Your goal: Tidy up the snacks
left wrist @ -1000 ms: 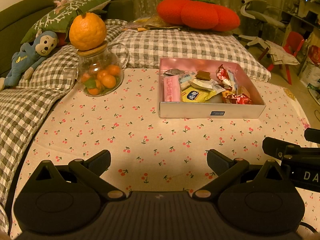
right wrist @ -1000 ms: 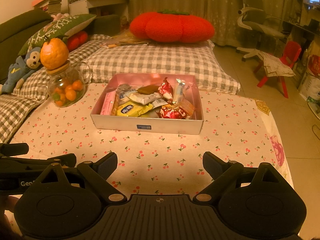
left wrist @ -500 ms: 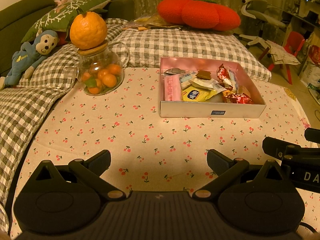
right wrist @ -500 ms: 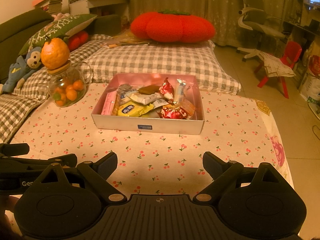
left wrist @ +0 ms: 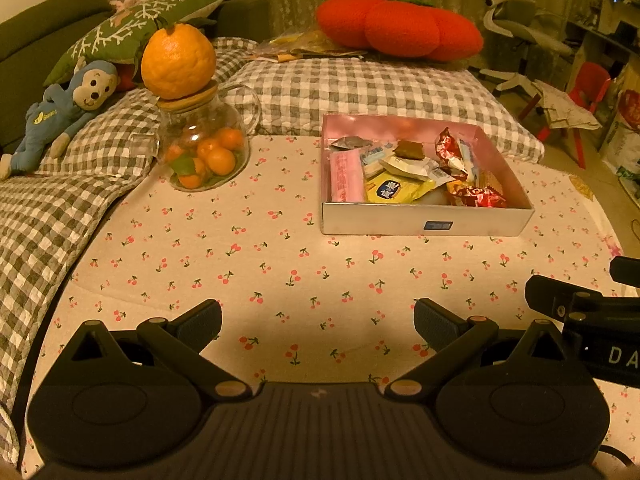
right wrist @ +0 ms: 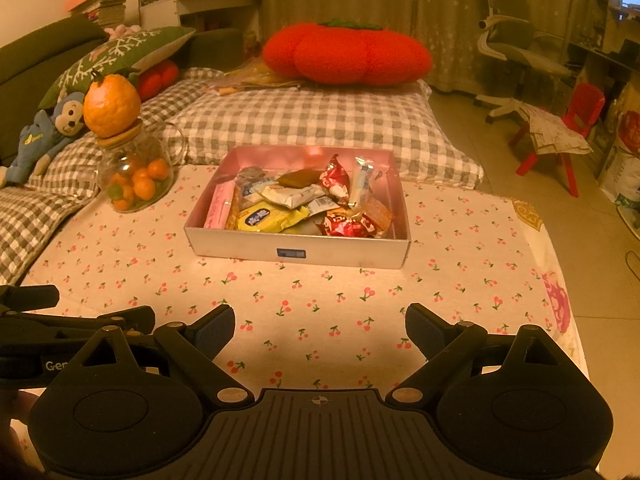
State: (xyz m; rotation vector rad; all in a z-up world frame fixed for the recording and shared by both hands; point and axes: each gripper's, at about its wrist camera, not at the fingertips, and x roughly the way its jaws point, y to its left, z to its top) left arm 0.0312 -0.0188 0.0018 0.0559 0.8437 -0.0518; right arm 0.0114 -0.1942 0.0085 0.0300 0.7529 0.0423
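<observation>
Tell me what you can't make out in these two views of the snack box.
- Snack box label: too small to read in either view.
- Lower snacks: covered by the yellow packet and red wrappers.
- Glass jar base contents: blurred by glare.
- Right gripper in the left view: cut off by the edge.

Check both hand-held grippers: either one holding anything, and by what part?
Nothing is held. Left hand-held gripper and right hand-held gripper are both open over bare tablecloth, short of the snack box.

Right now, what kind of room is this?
Probably a living room at home: a dark sofa with a stuffed monkey, gingham floor cushions round a low cherry-print table, and an office chair behind.
</observation>
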